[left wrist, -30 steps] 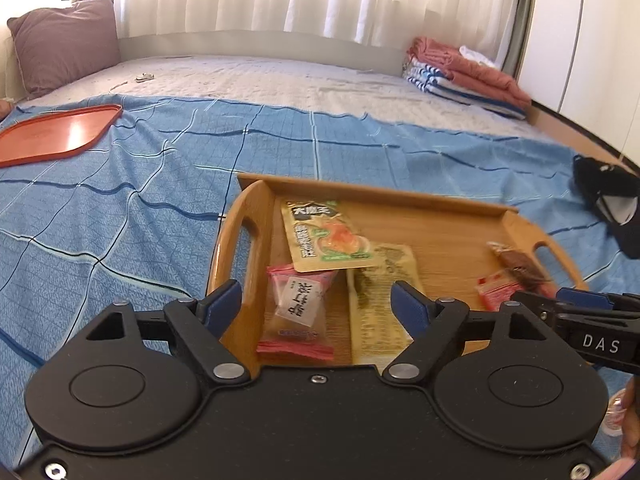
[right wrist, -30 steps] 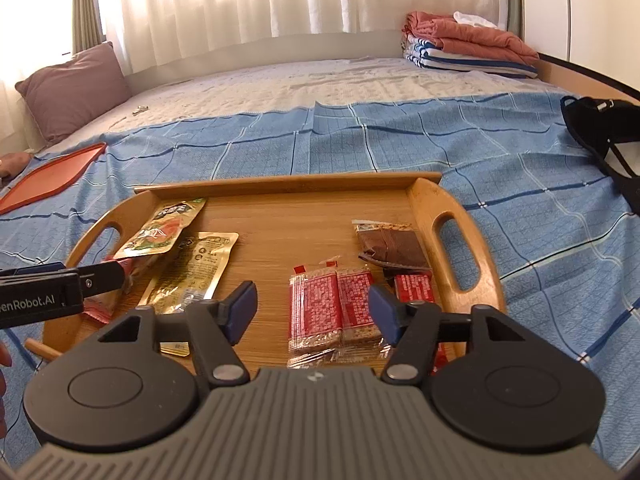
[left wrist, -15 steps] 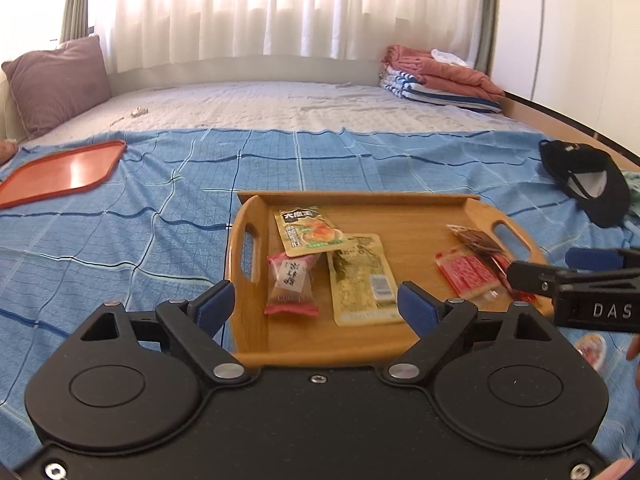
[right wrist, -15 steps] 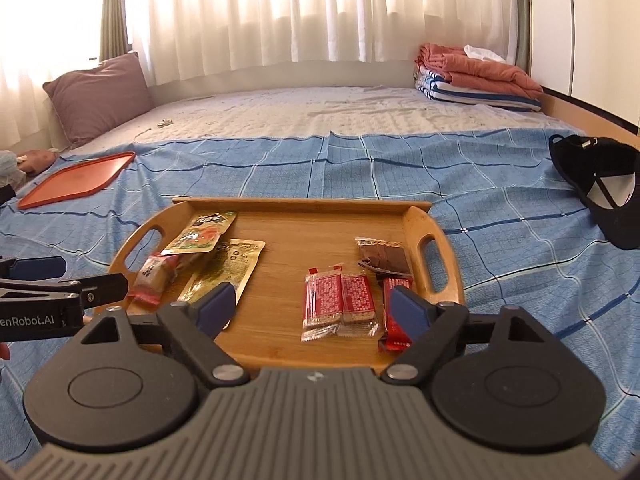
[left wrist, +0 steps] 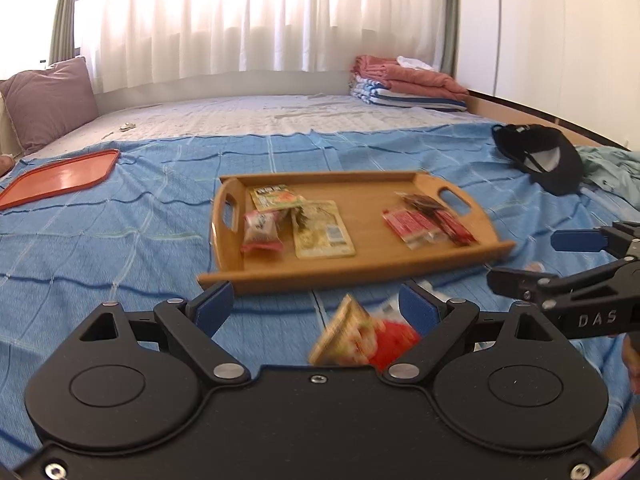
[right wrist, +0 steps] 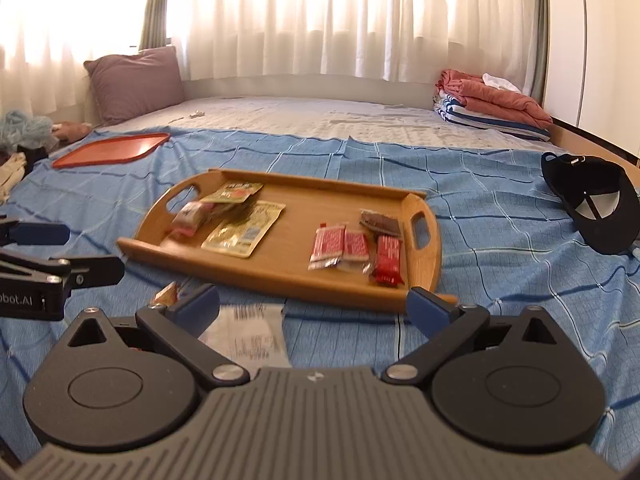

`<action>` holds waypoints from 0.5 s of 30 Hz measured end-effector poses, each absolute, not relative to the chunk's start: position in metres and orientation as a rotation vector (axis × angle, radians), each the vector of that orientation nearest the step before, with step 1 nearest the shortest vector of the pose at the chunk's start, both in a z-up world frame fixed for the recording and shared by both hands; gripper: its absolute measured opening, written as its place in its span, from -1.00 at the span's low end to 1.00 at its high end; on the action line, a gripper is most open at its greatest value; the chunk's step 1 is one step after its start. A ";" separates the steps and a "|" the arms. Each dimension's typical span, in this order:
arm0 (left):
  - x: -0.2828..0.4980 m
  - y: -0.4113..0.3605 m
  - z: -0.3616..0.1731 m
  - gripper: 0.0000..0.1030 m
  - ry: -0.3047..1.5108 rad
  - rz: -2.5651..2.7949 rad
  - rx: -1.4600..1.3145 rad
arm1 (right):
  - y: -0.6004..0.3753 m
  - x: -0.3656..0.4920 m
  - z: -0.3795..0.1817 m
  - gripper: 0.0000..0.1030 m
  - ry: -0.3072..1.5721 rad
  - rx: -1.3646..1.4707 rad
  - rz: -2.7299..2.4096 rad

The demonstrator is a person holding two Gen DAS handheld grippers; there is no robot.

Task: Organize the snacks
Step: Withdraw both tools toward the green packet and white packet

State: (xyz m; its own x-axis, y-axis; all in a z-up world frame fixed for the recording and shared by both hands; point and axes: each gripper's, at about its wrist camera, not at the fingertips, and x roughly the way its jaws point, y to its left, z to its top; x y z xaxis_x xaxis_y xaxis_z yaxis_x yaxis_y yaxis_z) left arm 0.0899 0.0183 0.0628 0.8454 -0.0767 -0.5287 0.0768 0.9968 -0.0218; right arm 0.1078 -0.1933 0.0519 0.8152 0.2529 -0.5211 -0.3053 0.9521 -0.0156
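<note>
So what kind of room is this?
Most likely a bedroom: a wide bed with a blue checked sheet, a purple pillow by the curtained window, and folded blankets stacked in the corner.

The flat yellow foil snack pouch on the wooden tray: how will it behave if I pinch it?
The flat yellow foil snack pouch lies thin and flat on the wooden tray, so probably light and floppy. Its glossy film may slip. Another packet overlaps its far corner, so lifting could drag that.

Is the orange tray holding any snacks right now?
No. The orange tray lies bare on the blue bedspread; the snacks sit on the wooden tray.
</note>
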 end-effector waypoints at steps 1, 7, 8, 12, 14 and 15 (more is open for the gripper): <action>0.085 0.017 0.061 0.73 0.560 -0.089 0.002 | -0.194 0.102 0.049 1.00 0.539 -0.110 0.302; 0.059 0.008 0.045 0.74 0.577 -0.122 0.018 | -0.198 0.073 0.034 1.00 0.534 -0.148 0.322; 0.056 0.006 0.043 0.74 0.579 -0.130 0.025 | -0.198 0.070 0.032 1.00 0.536 -0.155 0.326; 0.049 0.001 0.033 0.74 0.599 -0.159 0.033 | -0.199 0.061 0.026 1.00 0.540 -0.176 0.340; 0.048 -0.001 0.028 0.74 0.617 -0.169 0.030 | -0.199 0.059 0.022 1.00 0.541 -0.186 0.343; 0.048 -0.003 0.025 0.74 0.626 -0.172 0.031 | -0.199 0.058 0.021 1.00 0.543 -0.191 0.343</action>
State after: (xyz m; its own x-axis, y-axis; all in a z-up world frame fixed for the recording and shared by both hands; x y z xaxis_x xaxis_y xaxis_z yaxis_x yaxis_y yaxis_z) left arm 0.0483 -0.0028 0.0250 0.7963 -0.1512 -0.5858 0.1700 0.9852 -0.0233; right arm 0.0578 -0.1994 0.0209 0.8017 0.2676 -0.5345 -0.3675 0.9259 -0.0878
